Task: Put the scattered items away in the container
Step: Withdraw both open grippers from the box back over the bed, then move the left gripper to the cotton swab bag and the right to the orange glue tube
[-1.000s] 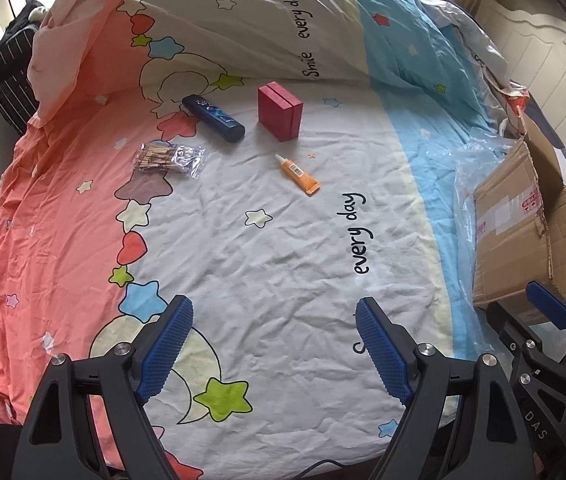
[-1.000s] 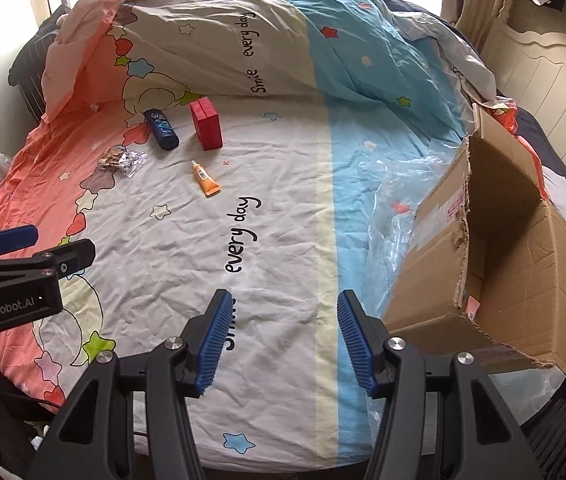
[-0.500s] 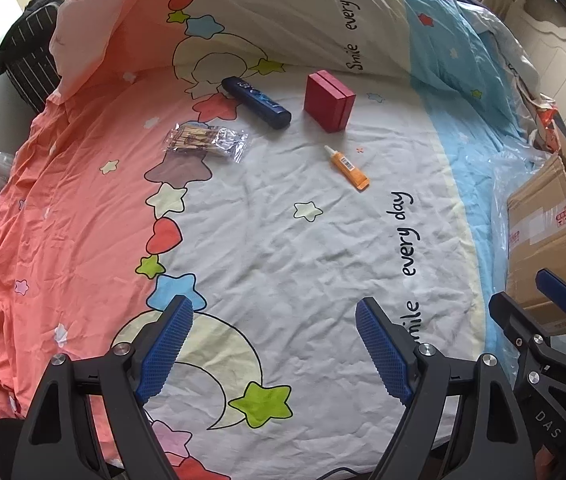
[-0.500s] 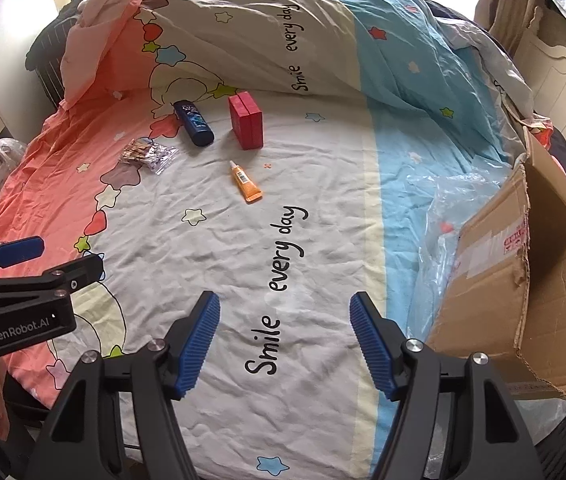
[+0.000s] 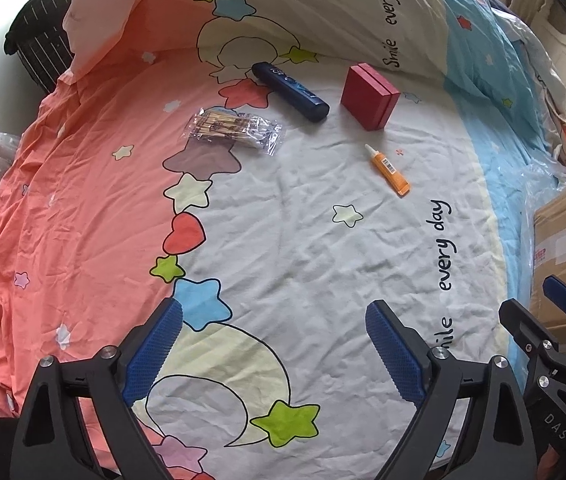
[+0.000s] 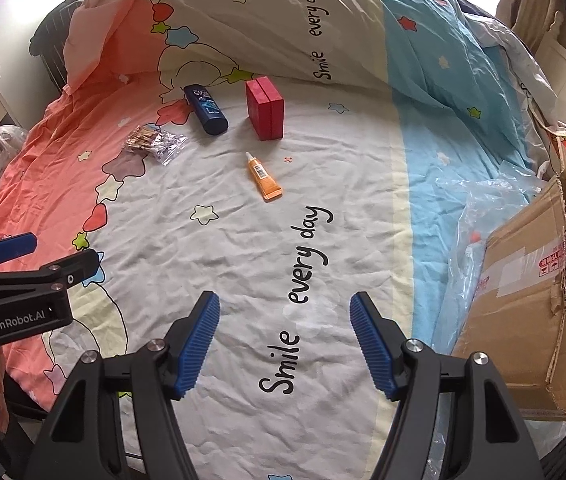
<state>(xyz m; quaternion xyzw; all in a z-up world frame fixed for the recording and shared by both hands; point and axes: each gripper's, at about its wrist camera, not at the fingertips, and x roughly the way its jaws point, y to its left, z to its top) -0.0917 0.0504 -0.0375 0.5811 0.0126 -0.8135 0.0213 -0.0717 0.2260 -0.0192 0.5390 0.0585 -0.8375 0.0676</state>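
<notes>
left gripper over the bedsheet, jaws wide, having just opened further, only sheet between them. right gripper jaws parted, moderately wide, widened a moment ago, nothing between. four scattered items well ahead near the raised quilt fold: dark blue bottle, red box, orange tube, clear bag of small sticks, its contents hard to make out. cardboard box at the sheet's right edge on crinkled plastic; its inside is hidden, far side cut off by the frame
</notes>
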